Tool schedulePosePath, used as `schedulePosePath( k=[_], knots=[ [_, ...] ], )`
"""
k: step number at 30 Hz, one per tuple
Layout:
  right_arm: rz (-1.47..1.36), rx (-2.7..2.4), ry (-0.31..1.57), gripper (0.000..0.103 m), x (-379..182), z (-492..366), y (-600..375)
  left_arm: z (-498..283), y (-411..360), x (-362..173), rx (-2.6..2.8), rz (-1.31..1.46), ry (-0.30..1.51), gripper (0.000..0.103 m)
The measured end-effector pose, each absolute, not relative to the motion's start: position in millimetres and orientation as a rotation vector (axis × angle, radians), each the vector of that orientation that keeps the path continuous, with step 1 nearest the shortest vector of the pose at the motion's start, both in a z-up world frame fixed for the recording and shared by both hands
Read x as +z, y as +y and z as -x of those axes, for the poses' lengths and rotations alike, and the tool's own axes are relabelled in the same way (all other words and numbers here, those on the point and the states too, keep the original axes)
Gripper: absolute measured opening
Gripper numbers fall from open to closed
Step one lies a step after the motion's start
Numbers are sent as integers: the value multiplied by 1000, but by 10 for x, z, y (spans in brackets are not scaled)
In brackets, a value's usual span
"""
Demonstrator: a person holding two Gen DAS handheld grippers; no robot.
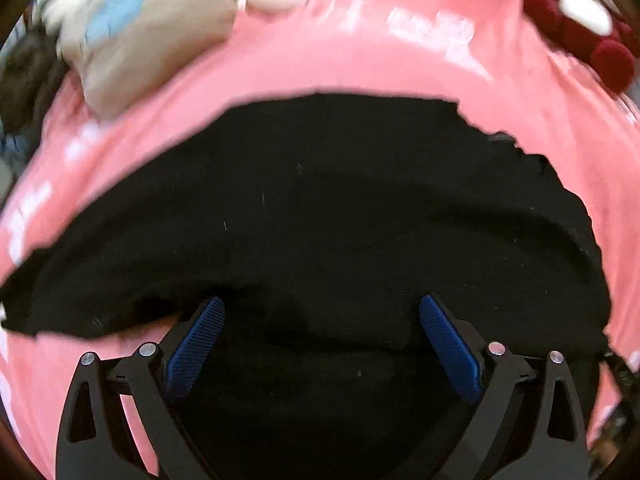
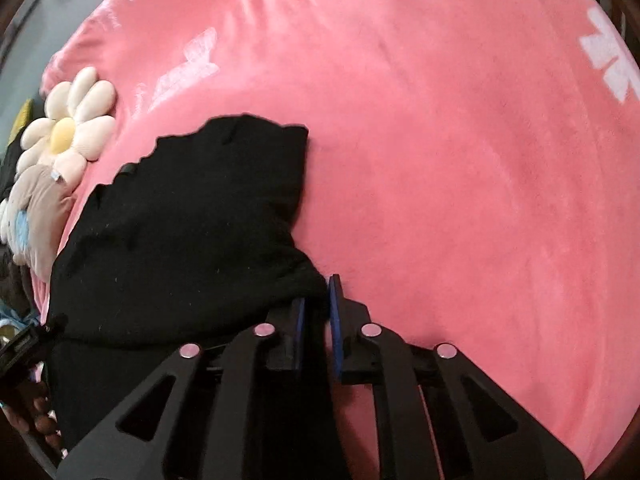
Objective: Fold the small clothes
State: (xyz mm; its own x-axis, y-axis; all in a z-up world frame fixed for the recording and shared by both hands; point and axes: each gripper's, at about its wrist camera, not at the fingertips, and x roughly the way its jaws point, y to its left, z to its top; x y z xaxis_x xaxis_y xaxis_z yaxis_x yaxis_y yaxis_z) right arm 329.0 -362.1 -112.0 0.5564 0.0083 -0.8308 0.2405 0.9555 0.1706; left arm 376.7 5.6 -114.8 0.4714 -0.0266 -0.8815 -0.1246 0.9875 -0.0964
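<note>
A black garment (image 1: pixel 320 208) lies on a pink blanket (image 1: pixel 360 52). My left gripper (image 1: pixel 322 308) is open, its blue pads wide apart over the garment's near edge, with cloth between and under them. In the right wrist view the same black garment (image 2: pixel 192 220) spreads to the left. My right gripper (image 2: pixel 316 300) is shut on the garment's near right corner, with black cloth pinched between the blue pads.
A beige plush toy (image 1: pixel 152 28) with a flower sits at the blanket's far left; the flower also shows in the right wrist view (image 2: pixel 68 128). A dark red plush (image 1: pixel 580 36) lies far right. The pink blanket (image 2: pixel 460 180) stretches right of the garment.
</note>
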Motion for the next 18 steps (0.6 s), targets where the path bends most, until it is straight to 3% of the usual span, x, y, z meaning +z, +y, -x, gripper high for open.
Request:
schedulePosePath(
  k=[1,8,15,18],
  knots=[
    [-259,-140,969,22,-1074,-3256,-3592,-3763,30,-1160,60,136,1081,97],
    [-323,-4,820,20,-529,-3195,-3363,-3748,63,-1166,61,152,1064,98],
    [-250,76,1056,10,-1128,-4365,-3057,-3770,30,-1183,76,149,1087,98],
    [-324,-29,1026,4,-1039,-4484,-3256,-3776,34,-1181,71,149,1095,98]
  ],
)
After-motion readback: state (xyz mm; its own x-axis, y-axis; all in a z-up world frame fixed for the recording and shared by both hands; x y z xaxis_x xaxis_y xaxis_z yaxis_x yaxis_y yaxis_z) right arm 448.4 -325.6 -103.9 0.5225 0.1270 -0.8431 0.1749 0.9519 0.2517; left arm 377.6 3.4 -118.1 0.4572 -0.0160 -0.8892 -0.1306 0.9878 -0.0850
